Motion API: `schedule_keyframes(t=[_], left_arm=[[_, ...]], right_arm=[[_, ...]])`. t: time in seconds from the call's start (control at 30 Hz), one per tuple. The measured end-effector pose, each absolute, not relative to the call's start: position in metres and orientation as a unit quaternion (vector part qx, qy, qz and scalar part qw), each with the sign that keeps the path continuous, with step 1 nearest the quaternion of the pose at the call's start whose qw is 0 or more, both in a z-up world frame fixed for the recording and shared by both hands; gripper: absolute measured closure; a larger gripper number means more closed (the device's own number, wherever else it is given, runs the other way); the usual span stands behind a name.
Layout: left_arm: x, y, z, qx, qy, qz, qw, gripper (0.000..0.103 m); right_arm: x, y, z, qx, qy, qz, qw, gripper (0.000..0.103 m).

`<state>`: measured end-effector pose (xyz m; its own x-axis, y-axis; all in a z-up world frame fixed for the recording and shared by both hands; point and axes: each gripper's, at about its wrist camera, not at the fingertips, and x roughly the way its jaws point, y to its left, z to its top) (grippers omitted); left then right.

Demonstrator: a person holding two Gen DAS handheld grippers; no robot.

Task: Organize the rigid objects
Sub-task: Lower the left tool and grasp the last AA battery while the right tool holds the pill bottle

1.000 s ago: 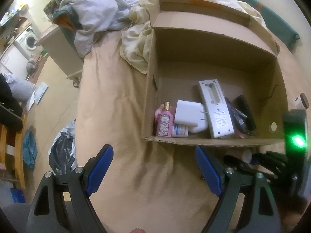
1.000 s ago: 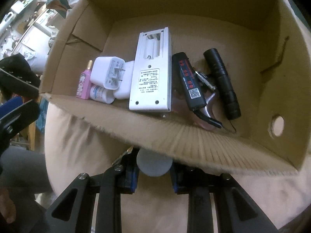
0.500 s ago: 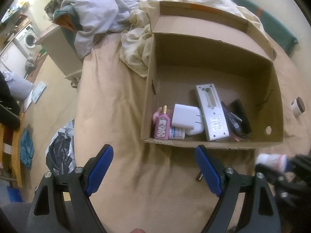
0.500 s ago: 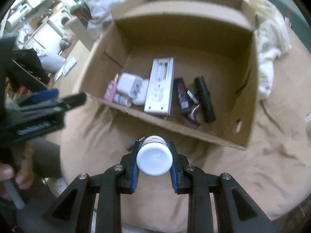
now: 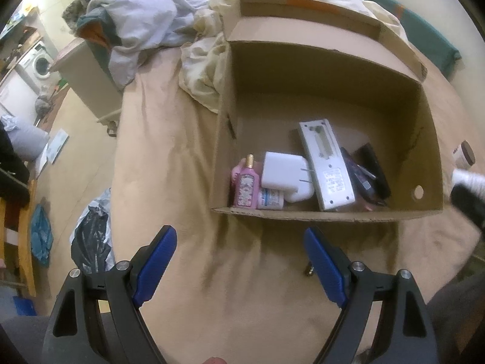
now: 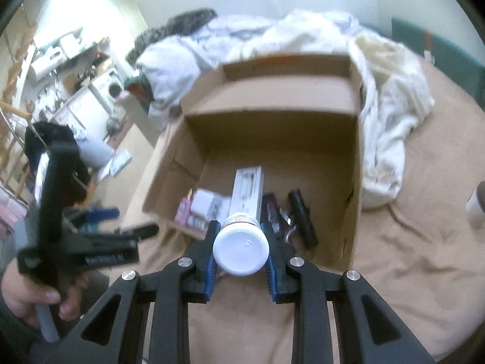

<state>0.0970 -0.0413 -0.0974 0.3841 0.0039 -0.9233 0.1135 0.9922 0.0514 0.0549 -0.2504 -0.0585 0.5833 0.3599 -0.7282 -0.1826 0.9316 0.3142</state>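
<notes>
A white-capped bottle (image 6: 241,252) is gripped between the blue pads (image 6: 210,268) of the right gripper (image 6: 241,257), its cap turned back toward the camera and its long axis running forward along the fingers, straight at the cardboard box (image 6: 354,182). The bottle is held above the tan bedcover (image 6: 409,257), on the near side of the box's low front wall and not yet over the opening — so the coming move is judged to turn on carrying it forward along that same axis and over the front edge. Of the two tools the right one is plainly the nearer to the job; the left gripper (image 5: 241,261) is spread wide with nothing between its pads, hovering short of the box's front edge (image 5: 303,214). Inside the box, against the front wall, a pink perfume bottle (image 5: 247,183), a white plug adapter (image 5: 283,173), a long white device (image 5: 327,166) and dark tools (image 5: 371,170) are packed in a row; bare cardboard floor lies behind them. Beyond the box, crumpled bedding (image 6: 318,33) is heaped — and off the box's right side a small brown-lidded jar (image 5: 463,157) lies on the cover.
</notes>
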Motion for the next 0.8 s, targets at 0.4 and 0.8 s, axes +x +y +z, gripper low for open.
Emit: schedule_keyframes(t=[0.4,0.8], left_arm=[[0.094,-0.077,-0.136,0.095,0.599,-0.097,0.789,0.019],[0.1,-0.121,-0.184,0.147,0.617,-0.162,0.756,0.032]], right_arm=[[0.061,-0.265,-0.062,0.137,0.436,0.138,0.879,0.075],[0.068,-0.274,-0.068,0.165,0.446,0.139,0.868,0.075]])
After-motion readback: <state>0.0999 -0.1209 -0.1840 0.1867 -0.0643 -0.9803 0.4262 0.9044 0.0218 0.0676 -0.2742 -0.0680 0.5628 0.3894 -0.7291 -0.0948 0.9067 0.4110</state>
